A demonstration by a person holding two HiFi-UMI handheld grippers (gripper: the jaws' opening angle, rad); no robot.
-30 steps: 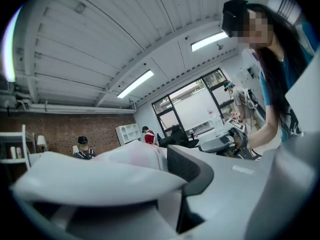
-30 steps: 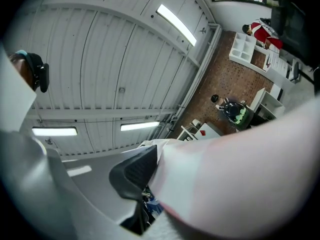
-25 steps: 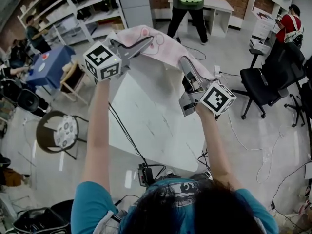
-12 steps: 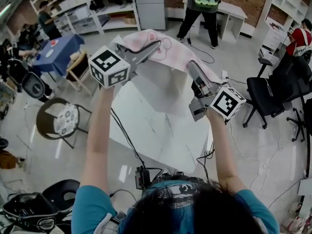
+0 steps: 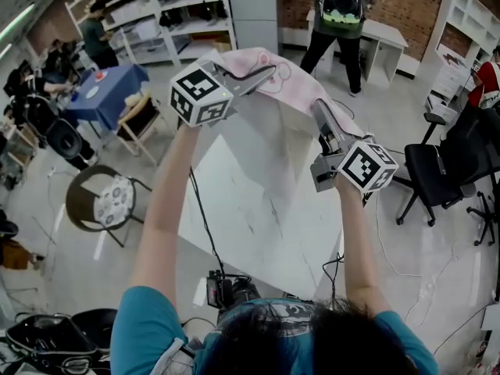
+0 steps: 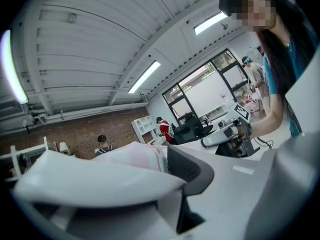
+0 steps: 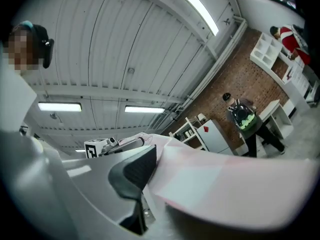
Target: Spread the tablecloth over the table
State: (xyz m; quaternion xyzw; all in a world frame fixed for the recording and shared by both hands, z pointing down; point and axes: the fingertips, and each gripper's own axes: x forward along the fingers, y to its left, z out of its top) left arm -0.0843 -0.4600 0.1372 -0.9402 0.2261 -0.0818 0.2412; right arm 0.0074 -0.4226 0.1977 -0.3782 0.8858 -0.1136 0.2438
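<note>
Pale pink fabric tablecloth lifted above white marble-patterned table, left gripper and right gripper each clamped on its edge

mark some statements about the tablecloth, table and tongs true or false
1. The left tongs and the right tongs both grip the pink tablecloth. True.
2. The tablecloth lies flat over the white table. False: it hangs bunched between the tongs, and the tabletop shows uncovered.
3. A black office chair stands right of the table. True.
4. The side table at back left has a red cover. False: the side table's cover is blue.
</note>
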